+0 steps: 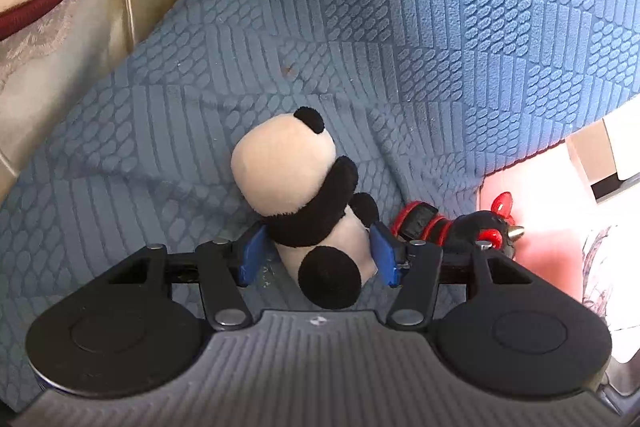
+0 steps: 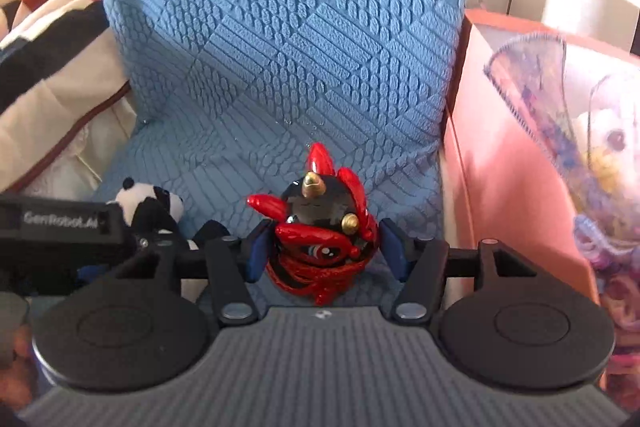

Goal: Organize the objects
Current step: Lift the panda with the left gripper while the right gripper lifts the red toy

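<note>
A black and white panda plush (image 1: 304, 203) sits on a blue textured sofa cover (image 1: 400, 27). My left gripper (image 1: 316, 251) is shut on the panda plush, its blue pads pressing the body from both sides. A red and black horned figurine (image 2: 320, 231) stands between the blue pads of my right gripper (image 2: 322, 251); small gaps show on both sides, so the pads look apart from it. The figurine also shows in the left wrist view (image 1: 460, 227), to the right of the panda. The panda also shows in the right wrist view (image 2: 152, 207), beside the left gripper's body (image 2: 60, 227).
A cream cushion with dark red piping (image 1: 60, 7) lies to the left. A pink box (image 2: 520, 167) with a purple-trimmed cloth and a soft toy (image 2: 600, 147) stands to the right. Patterned fabric (image 2: 40, 7) lies at far left. The blue backrest (image 2: 280, 27) rises close ahead.
</note>
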`<state>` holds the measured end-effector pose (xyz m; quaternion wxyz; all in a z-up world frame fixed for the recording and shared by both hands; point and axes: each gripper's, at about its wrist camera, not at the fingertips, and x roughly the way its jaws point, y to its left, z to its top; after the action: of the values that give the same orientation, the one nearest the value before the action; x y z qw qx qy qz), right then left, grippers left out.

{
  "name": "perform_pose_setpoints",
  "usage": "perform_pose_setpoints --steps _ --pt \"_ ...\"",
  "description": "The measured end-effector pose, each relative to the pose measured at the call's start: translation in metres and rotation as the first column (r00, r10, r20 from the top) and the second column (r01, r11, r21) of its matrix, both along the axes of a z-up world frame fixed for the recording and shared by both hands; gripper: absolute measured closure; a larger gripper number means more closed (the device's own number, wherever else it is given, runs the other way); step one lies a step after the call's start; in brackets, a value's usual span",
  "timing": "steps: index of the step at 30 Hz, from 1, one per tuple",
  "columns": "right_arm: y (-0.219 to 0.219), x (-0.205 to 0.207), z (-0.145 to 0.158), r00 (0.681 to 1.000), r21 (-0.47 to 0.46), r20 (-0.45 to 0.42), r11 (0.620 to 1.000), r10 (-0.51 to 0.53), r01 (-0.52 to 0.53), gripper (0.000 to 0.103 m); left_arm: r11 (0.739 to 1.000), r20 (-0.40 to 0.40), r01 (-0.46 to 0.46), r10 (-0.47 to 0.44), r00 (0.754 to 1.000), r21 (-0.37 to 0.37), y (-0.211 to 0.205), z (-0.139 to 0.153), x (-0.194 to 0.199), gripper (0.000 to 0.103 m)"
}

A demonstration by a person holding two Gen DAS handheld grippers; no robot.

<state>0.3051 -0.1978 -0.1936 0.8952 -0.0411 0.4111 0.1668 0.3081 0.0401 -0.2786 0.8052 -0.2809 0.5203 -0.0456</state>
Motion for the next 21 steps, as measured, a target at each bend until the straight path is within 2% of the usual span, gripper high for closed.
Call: perform_pose_setpoints --steps 5,16,21 --pt "-0.002 -0.002 -0.001 1.0 0.008 -0.027 1.0 0.015 -0.015 0.043 1.0 0.007 -0.002 0.002 1.0 0.002 -0.002 -0.001 0.0 0.042" --pt "-0.006 -0.018 0.005 1.0 0.04 -0.004 0.999 0.015 -0.015 0.043 1.0 0.004 0.007 -0.007 1.0 0.002 0.001 0.004 -0.007 0.046" --pt "-0.012 -0.026 0.006 1.0 0.056 -0.022 0.998 0.011 -0.009 0.043 1.0 0.003 0.011 -0.011 1.0 -0.001 0.003 0.007 -0.012 0.047"
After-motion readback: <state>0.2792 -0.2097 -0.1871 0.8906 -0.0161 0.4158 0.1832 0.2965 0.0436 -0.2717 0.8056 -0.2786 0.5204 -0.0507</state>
